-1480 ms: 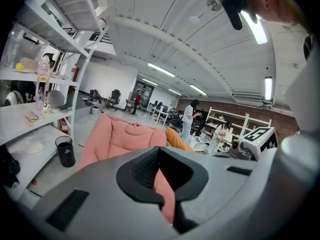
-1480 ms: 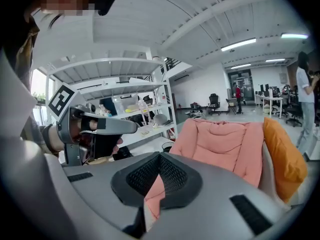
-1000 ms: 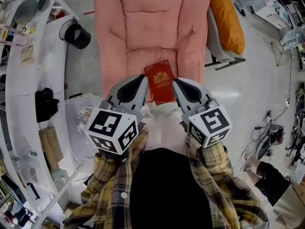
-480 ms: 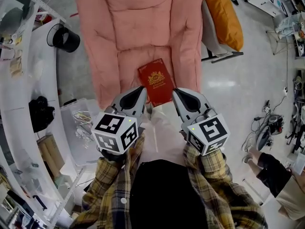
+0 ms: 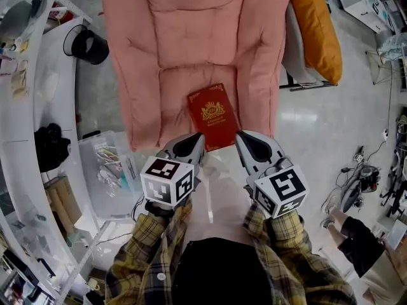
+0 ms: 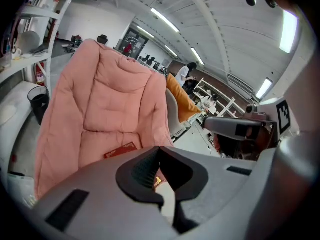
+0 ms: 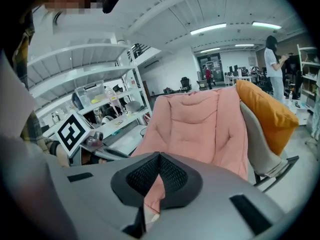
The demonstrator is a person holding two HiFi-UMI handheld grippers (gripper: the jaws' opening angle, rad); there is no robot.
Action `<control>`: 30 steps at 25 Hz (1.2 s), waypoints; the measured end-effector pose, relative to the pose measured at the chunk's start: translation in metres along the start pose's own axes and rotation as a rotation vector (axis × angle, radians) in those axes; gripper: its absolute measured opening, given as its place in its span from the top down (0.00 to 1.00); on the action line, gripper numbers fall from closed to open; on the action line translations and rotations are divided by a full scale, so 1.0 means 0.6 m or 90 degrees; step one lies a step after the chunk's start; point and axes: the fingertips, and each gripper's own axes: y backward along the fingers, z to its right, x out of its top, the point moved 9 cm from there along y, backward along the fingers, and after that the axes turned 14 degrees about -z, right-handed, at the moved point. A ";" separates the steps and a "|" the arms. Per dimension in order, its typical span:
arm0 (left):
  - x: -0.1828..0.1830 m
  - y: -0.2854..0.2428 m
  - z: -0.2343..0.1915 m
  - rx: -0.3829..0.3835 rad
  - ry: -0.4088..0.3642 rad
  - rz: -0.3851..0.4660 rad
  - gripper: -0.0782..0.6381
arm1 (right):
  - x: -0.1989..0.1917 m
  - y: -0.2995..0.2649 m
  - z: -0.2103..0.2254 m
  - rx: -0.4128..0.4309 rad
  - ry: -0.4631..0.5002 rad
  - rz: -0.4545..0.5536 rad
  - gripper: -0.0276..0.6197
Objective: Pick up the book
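Note:
A red book [image 5: 213, 116] with a gold crest lies flat on the seat of a pink padded chair [image 5: 191, 37]. Its near edge is at the seat's front. In the head view my left gripper [image 5: 198, 139] and right gripper [image 5: 242, 137] are side by side just short of that edge, left and right of the book's near corners. Both are shut and hold nothing. The left gripper view shows the book [image 6: 120, 150] above the left gripper [image 6: 159, 150], with the right gripper [image 6: 235, 129] alongside. In the right gripper view the right gripper [image 7: 159, 156] hides the book.
An orange cushion [image 5: 318, 27] leans on a grey chair to the right of the pink one. A black bin [image 5: 89, 46] and a clear plastic box [image 5: 108, 170] are on the floor to the left, beside white curved shelving [image 5: 44, 94]. A person [image 5: 365, 246] sits at lower right.
Both grippers have sunk toward the front of the seat, the left one more. Their tips now lie just below the book's near edge. The book has not moved on the seat.

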 end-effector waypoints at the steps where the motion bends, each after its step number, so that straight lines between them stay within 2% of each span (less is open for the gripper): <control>1: -0.006 -0.010 -0.004 -0.003 0.002 -0.008 0.88 | -0.003 -0.005 0.004 0.002 -0.001 -0.002 0.93; 6: -0.039 -0.061 -0.030 -0.026 0.027 -0.041 0.87 | -0.019 -0.030 0.020 0.008 -0.001 -0.012 0.93; 16: -0.100 -0.151 -0.084 -0.065 0.085 -0.107 0.63 | -0.062 -0.078 0.053 0.018 -0.006 -0.036 0.93; 23: -0.168 -0.216 -0.123 -0.067 0.120 -0.167 0.53 | -0.094 -0.114 0.067 0.023 -0.022 -0.049 0.93; 30: -0.223 -0.275 -0.161 -0.082 0.168 -0.195 0.48 | -0.121 -0.142 0.069 0.032 -0.032 -0.059 0.93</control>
